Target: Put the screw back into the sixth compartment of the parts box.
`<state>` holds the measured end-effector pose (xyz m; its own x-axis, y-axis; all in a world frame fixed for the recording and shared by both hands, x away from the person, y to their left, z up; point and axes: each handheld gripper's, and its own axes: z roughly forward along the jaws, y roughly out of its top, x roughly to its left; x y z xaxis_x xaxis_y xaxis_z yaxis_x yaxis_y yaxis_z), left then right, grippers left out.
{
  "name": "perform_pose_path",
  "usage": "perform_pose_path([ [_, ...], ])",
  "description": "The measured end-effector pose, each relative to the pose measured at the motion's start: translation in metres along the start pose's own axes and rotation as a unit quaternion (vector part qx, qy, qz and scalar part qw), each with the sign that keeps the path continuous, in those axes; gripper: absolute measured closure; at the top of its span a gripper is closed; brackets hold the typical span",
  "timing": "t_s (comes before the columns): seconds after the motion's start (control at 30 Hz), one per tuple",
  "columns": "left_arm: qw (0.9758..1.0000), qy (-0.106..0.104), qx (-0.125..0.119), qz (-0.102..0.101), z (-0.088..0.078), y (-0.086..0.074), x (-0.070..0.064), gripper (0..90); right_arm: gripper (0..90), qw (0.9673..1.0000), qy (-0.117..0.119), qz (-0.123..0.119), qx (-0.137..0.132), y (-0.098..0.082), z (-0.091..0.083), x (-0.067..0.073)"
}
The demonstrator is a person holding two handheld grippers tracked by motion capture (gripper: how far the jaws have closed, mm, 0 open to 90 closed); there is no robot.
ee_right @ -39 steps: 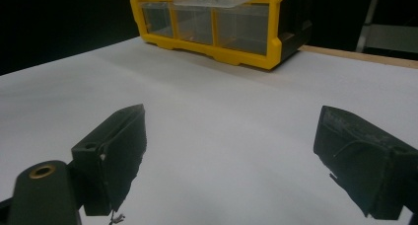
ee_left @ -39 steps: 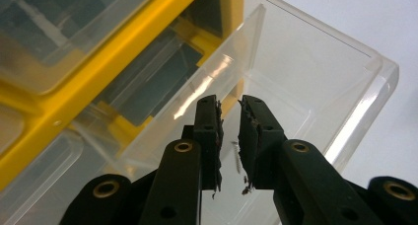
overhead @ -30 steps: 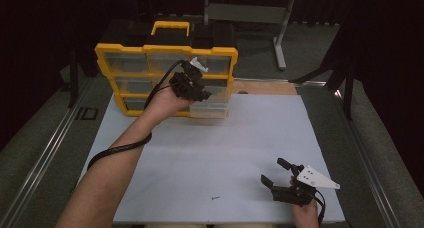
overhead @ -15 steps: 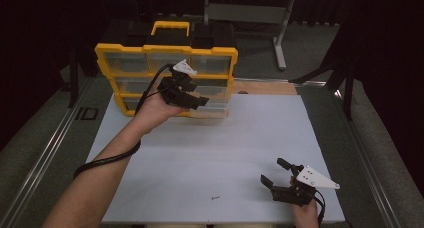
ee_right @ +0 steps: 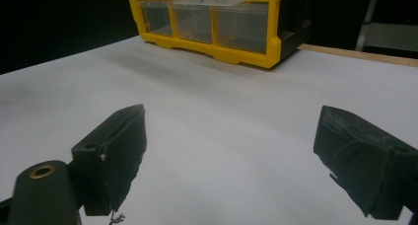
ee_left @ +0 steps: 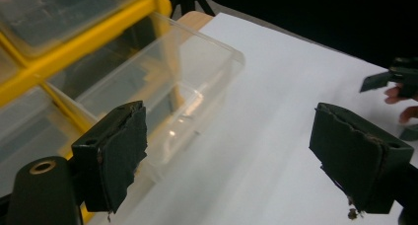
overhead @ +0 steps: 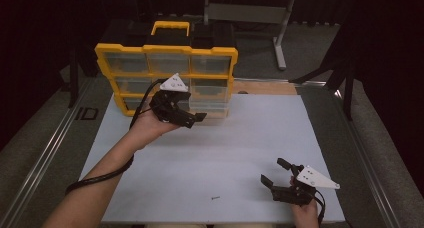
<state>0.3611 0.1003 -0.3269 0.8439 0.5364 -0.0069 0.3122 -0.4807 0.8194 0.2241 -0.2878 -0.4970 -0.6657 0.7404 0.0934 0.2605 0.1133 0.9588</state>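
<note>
A yellow organiser [overhead: 165,53] with clear drawers stands at the back left of the white table. Its lower right clear drawer [overhead: 214,107] is pulled out and looks empty in the left gripper view [ee_left: 197,82]. My left gripper [overhead: 184,119] hangs just in front of that drawer. Its jaws have just been opening and now stand wide, with nothing between them [ee_left: 236,156]. The drawer lies behind the left jaw, apart from it. My right gripper [overhead: 274,171] rests low at the front right, open and empty [ee_right: 236,161].
A small dark screw [overhead: 215,198] lies on the white sheet [overhead: 235,148] near the front edge. The other hand's gripper [ee_left: 394,79] appears far off in the left gripper view. A wooden strip [overhead: 270,87] runs behind the sheet, and a metal stand [overhead: 280,33] is beyond it.
The left gripper has drawn back from the organiser toward the person and slightly left, and its jaws have opened. The right gripper has stayed put.
</note>
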Motion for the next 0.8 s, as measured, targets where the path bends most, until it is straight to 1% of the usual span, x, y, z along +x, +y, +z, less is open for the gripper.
perform_pose_path([
  [0.07,1.0,-0.001,0.0,0.007,0.001,-0.006,-0.007,14.9,12.6,1.0,0.0,0.0,0.001,0.0,0.0,0.0],
  [0.1,0.9999,-0.007,-0.002,0.01,0.001,-0.009,-0.011,14.9,12.6,1.0,0.0,-0.001,0.001,0.0,0.0,0.001],
  [0.17,0.9998,-0.012,0.002,0.016,0.003,-0.014,-0.018,14.9,12.6,1.0,0.001,-0.001,0.001,0.0,0.0,0.001],
  [0.33,0.9989,-0.039,-0.005,0.027,0.005,-0.027,-0.036,14.9,12.6,1.0,0.001,-0.002,0.0,0.0,0.0,0.0],
  [0.37,0.9987,-0.042,-0.006,0.03,0.005,-0.029,-0.039,14.9,12.6,1.0,0.001,-0.002,0.0,0.0,0.0,0.0],
  [0.4,0.9987,-0.042,-0.006,0.03,0.005,-0.029,-0.039,14.9,12.6,1.0,0.001,-0.002,0.0,0.0,0.0,0.0],
  [0.43,0.998,-0.051,-0.007,0.036,0.006,-0.034,-0.047,14.9,12.6,1.0,0.001,-0.002,0.0,0.0,0.0,0.0],
  [0.5,0.9976,-0.059,-0.008,0.035,0.006,-0.038,-0.053,14.9,12.6,1.0,0.001,-0.001,0.0,0.0,0.0,0.001],
  [0.57,0.9973,-0.059,-0.007,0.044,0.007,-0.041,-0.059,14.9,12.6,1.0,0.001,-0.001,0.001,0.0,0.0,0.001],
  [0.6,0.9973,-0.059,-0.007,0.044,0.007,-0.041,-0.059,14.9,12.6,1.0,0.001,-0.001,0.001,0.0,0.0,0.001],
  [0.63,0.9966,-0.067,-0.008,0.047,0.008,-0.044,-0.066,14.9,12.6,1.0,0.001,-0.002,0.0,0.0,0.0,0.001],
  [0.67,0.9961,-0.07,-0.006,0.054,0.008,-0.046,-0.071,14.9,12.6,1.0,0.001,-0.002,0.0,0.0,0.0,0.001],
  [0.7,0.9957,-0.074,-0.006,0.057,0.009,-0.047,-0.075,14.9,12.7,1.0,0.001,-0.002,0.001,0.0,0.0,0.001],
  [0.73,0.9957,-0.074,-0.006,0.057,0.009,-0.047,-0.075,14.9,12.7,1.0,0.001,-0.002,0.001,0.0,0.0,0.001],
  [0.8,0.9948,-0.082,-0.004,0.059,0.01,-0.05,-0.08,14.9,12.6,1.0,0.001,-0.001,0.001,0.0,0.0,0.001],
])
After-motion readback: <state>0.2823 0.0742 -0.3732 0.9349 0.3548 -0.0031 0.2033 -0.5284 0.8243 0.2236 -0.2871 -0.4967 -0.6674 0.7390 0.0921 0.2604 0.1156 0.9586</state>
